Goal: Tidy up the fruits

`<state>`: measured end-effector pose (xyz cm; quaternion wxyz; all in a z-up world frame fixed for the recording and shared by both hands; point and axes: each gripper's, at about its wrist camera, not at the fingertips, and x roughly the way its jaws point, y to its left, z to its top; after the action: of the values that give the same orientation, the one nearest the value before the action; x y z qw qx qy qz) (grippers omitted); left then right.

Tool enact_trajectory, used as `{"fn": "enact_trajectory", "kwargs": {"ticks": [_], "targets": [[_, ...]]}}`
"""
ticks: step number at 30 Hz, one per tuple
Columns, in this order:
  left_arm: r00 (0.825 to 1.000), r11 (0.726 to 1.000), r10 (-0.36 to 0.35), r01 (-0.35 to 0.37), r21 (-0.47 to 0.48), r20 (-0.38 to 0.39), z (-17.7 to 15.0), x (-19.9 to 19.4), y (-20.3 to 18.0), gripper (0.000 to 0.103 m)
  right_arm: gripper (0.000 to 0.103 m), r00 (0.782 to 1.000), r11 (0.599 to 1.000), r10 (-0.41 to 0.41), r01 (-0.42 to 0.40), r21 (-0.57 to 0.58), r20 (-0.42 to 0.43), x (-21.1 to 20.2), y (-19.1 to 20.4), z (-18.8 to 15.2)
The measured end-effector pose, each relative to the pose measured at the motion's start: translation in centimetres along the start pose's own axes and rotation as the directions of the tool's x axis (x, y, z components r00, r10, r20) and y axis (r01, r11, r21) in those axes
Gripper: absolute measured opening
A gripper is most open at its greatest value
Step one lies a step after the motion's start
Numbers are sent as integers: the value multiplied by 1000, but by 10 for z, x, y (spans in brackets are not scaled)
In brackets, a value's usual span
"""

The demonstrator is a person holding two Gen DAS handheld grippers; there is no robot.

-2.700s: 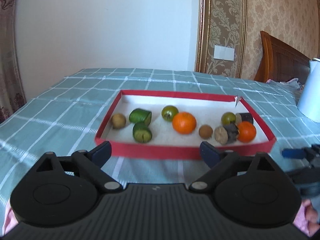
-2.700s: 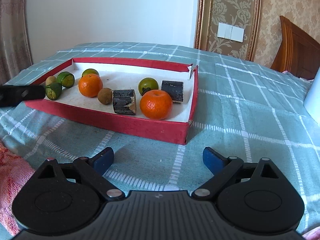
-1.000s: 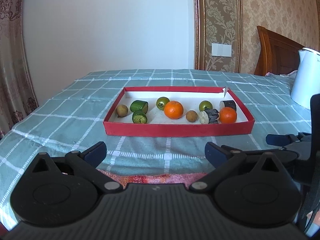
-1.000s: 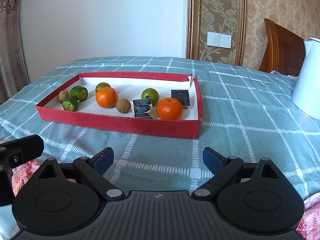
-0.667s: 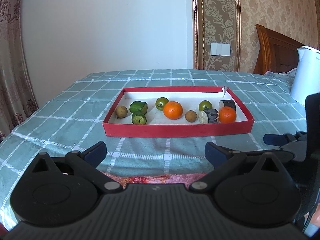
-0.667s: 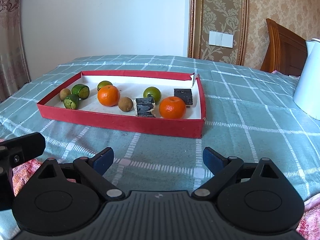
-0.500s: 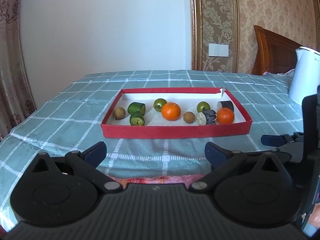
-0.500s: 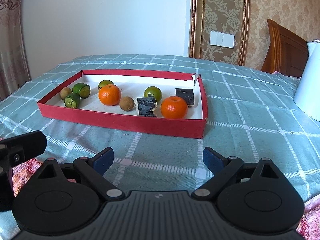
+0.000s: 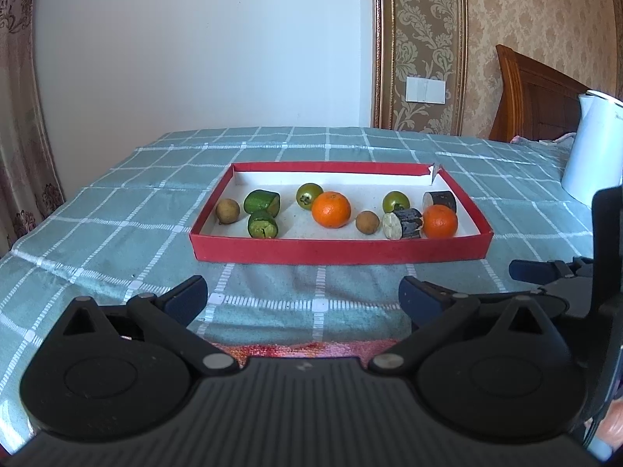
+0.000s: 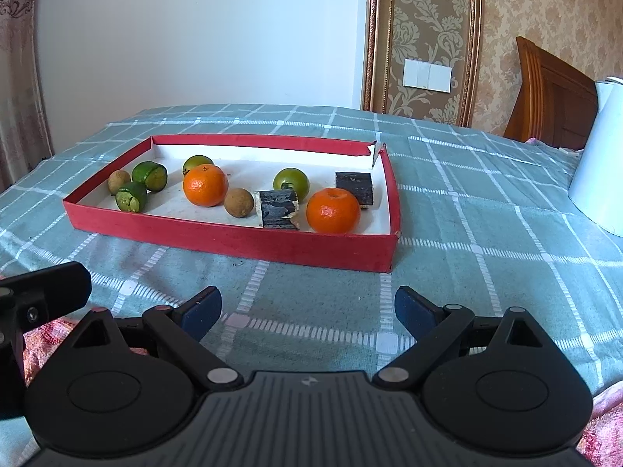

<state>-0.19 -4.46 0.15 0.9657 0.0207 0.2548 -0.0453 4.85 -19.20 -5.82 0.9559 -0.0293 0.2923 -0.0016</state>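
Note:
A shallow red tray (image 9: 338, 251) (image 10: 233, 239) with a white floor sits on the checked cloth. In it lie two oranges (image 9: 331, 209) (image 10: 333, 210), two green round fruits (image 9: 395, 201), two green cut pieces (image 9: 262, 202), two brown longans (image 9: 367, 222) and two dark cut chunks (image 10: 277, 208). My left gripper (image 9: 303, 301) is open and empty, well in front of the tray. My right gripper (image 10: 307, 309) is open and empty, also short of the tray's near wall.
A white kettle (image 9: 593, 151) (image 10: 601, 155) stands on the cloth to the right of the tray. A wooden headboard (image 10: 553, 93) is behind it. The right gripper shows at the right edge of the left wrist view (image 9: 545, 272). A red patterned fabric (image 9: 296, 349) lies below the cloth edge.
Both grippers have drawn back from the tray, which now looks smaller and farther away. Both stay open and empty. The fruits have not moved.

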Motion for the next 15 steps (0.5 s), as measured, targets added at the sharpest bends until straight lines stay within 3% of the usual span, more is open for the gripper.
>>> {"fn": "enact_trajectory", "kwargs": {"ticks": [4,15], "targets": [[1000,1000,1,-1,-1,-3,0,2,0,103,96,1000,1000,-11,12,-5,5,1,0,1],[994,993,98,-100,58,39,-4,11,-4,103,96,1000,999,-30,30,33,3,6,-7,4]]}}
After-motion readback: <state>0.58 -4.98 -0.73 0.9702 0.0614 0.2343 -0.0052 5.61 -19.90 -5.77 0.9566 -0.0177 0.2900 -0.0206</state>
